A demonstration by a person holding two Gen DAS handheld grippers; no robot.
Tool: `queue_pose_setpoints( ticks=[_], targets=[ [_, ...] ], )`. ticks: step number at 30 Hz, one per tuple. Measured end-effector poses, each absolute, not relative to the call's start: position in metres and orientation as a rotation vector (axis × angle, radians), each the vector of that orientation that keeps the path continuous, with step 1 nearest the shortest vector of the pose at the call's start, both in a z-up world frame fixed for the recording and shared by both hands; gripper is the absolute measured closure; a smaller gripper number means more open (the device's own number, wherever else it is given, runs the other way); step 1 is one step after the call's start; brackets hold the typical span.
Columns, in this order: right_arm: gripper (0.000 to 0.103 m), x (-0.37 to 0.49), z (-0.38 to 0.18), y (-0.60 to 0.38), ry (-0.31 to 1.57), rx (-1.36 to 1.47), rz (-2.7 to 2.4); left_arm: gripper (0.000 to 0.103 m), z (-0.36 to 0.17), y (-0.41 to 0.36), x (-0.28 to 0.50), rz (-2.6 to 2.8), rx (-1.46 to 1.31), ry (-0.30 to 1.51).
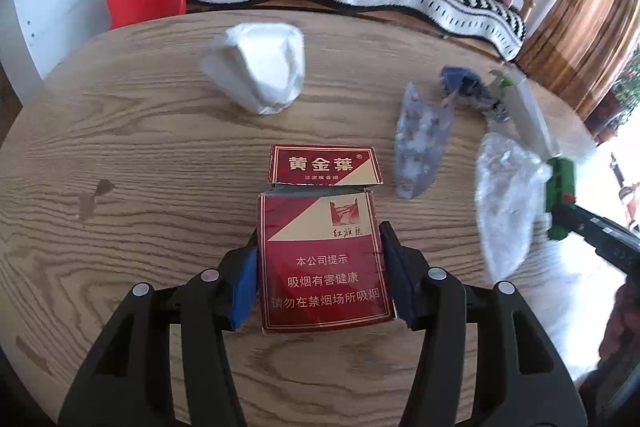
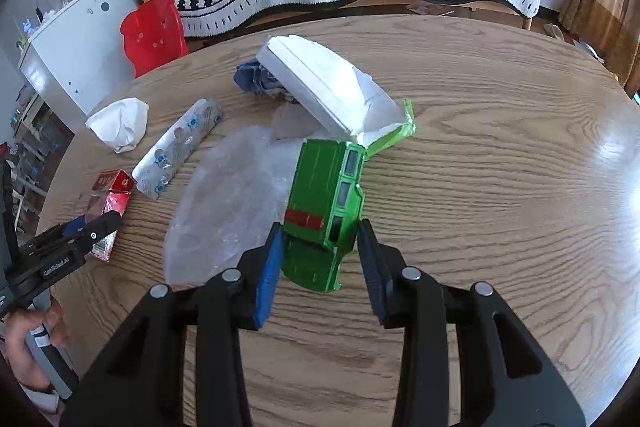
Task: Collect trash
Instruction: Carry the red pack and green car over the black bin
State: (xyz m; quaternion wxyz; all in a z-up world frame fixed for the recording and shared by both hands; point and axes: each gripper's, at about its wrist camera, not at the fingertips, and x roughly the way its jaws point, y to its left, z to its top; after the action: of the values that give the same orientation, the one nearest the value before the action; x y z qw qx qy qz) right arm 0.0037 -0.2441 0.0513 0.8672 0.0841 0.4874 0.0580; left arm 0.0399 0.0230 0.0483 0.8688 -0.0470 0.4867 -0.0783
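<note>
In the left wrist view, a red cigarette pack (image 1: 320, 259) with its lid flipped open is seen at the lower centre of the frame, pinched between the blue pads of the left hand-held gripper (image 1: 318, 275); the pack appears to lie on the wooden desk (image 1: 140, 147). A crumpled white tissue (image 1: 260, 67) is seen at the upper centre, well apart from the pack. A printed plastic wrapper (image 1: 420, 139) and a clear plastic bag (image 1: 508, 199) lie to the right.

In the right wrist view, a green toy truck (image 2: 326, 203) lies on the desk at the centre of the frame, its near end between the fingers of the right hand-held gripper (image 2: 320, 263). The left pad appears to touch the truck, while a small gap is seen at the right pad, so whether it is gripped cannot be told. A white carton with a green flap (image 2: 332, 91) is seen just beyond the truck, and crumpled blue wrapping (image 2: 256, 79) lies beside it at the upper left.
</note>
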Motion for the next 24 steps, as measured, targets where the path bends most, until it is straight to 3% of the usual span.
queue_pose_setpoints(
  ticks=[7, 13, 18, 24],
  targets=[
    [0.066, -0.024, 0.084, -0.246, 0.937, 0.181, 0.106, 0.049, 0.070, 0.001, 0.028, -0.294, -0.186, 0.974],
    [0.066, -0.104, 0.131, -0.298, 0.843, 0.235, 0.086, 0.049, 0.105, -0.028, -0.002, -0.460, -0.184, 0.941],
    [0.066, -0.188, 0.125, -0.366, 0.850, 0.245, -0.028, 0.049, 0.152, -0.133, -0.059, -0.667, -0.044, 0.904],
    [0.066, -0.294, 0.087, -0.455, 0.937, 0.338, -0.168, 0.049, 0.132, -0.302, -0.136, -0.901, 0.156, 1.011]
  ],
)
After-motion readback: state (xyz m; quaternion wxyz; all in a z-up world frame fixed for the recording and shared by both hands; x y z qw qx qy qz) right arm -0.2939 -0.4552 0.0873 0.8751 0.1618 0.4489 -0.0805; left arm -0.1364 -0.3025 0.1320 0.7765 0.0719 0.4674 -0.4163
